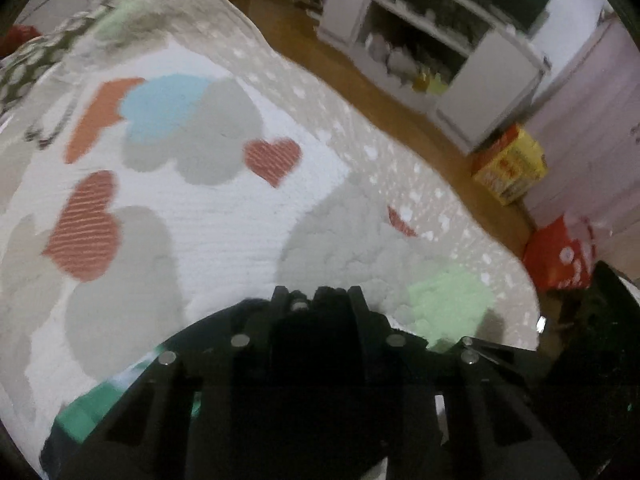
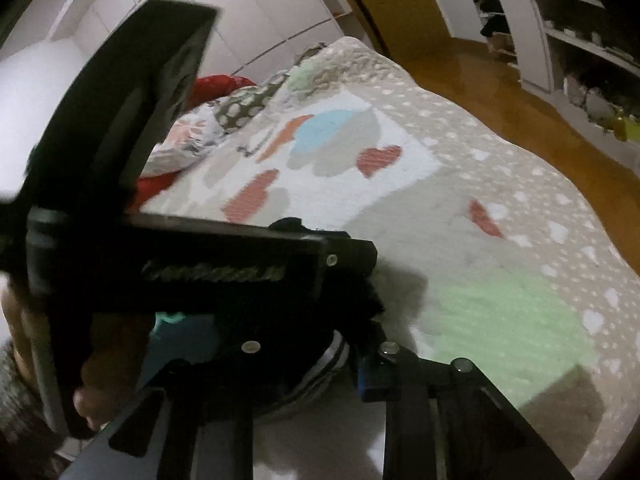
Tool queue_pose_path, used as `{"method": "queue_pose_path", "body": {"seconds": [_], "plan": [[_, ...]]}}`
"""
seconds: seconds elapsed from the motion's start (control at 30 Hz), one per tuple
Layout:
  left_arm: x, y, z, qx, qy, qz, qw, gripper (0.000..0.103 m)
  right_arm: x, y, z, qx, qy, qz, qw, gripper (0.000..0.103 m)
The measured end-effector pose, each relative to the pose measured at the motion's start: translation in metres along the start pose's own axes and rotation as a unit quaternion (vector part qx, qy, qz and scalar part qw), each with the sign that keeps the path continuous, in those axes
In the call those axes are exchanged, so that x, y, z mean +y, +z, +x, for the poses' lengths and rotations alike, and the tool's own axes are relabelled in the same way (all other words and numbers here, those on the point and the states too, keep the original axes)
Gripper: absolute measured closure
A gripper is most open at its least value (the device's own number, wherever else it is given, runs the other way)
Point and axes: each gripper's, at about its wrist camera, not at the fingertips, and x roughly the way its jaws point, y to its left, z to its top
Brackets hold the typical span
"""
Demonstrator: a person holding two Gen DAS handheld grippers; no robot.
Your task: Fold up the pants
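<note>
Bed quilt (image 1: 224, 216): a large padded cover fills both views, soft and puckered, white in the middle with striped red hearts, grey cloud shapes, a pale blue patch and a mint green patch; its beige border is dotted with small white hearts.
Floor (image 1: 320, 44): glossy orange-brown wood beyond the far edge of the bed.
Shelf unit (image 1: 436, 40): white, boxy, open compartments with blurred small items, standing on the floor well apart from the bed.
Boxes (image 1: 510, 164): a yellow carton and a red one on the floor near the shelf unit.
Left gripper (image 1: 320, 294): black, angular plastic with round metal bolts; its fingers sit pressed together over dark material, but I cannot tell whether cloth is pinched.
Right gripper (image 2: 360, 320): black frame low in its view; fingertips hidden behind the other tool, so their spacing cannot be told.
Pants (image 2: 332, 360): dark fabric with a white striped band, bunched just at the right gripper's tips, on the quilt's near edge.
</note>
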Motion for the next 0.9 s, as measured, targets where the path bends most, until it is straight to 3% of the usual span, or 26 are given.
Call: {"method": "queue_pose_path", "body": {"seconds": [0.17,0.23,0.3,0.37,0.47,0.53,0.67,0.8,0.87,0.9], "plan": [[0.046,-0.039,-0.058,-0.070,0.001,-0.066,0.9954,0.073,0.049,0.005,-0.007,-0.008,0.033,-0.062,0.998,0.078],[0.066,-0.060,-0.074,-0.096,0.018,-0.102,0.9899,0.066,0.075,0.002,0.000,0.000,0.047,-0.094,0.995,0.076],[0.091,-0.092,-0.095,-0.120,0.020,-0.151,0.9810,0.057,0.103,-0.005,0.013,0.020,0.062,-0.126,0.990,0.070],[0.112,-0.130,-0.113,-0.142,0.022,-0.203,0.9686,0.050,0.125,-0.018,0.030,0.050,0.081,-0.150,0.984,0.044],[0.132,-0.185,-0.142,-0.173,0.046,-0.261,0.9486,0.039,0.148,-0.045,0.058,0.110,0.102,-0.178,0.973,0.043],[0.139,-0.216,-0.158,-0.190,0.074,-0.290,0.9352,0.036,0.161,-0.058,0.059,0.116,0.086,-0.209,0.967,0.041],[0.144,-0.271,-0.172,-0.211,0.117,-0.335,0.9110,0.036,0.166,-0.055,0.028,0.094,0.088,-0.227,0.965,0.041],[0.151,-0.303,-0.174,-0.209,0.107,-0.364,0.9015,0.036,0.153,-0.028,-0.011,0.038,0.053,-0.196,0.978,0.046],[0.150,-0.311,-0.176,-0.215,0.110,-0.368,0.8981,0.036,0.152,-0.011,-0.009,0.032,0.008,-0.184,0.982,0.075],[0.150,-0.315,-0.179,-0.218,0.114,-0.369,0.8963,0.036,0.154,-0.006,-0.006,0.038,0.001,-0.180,0.983,0.076]]}}
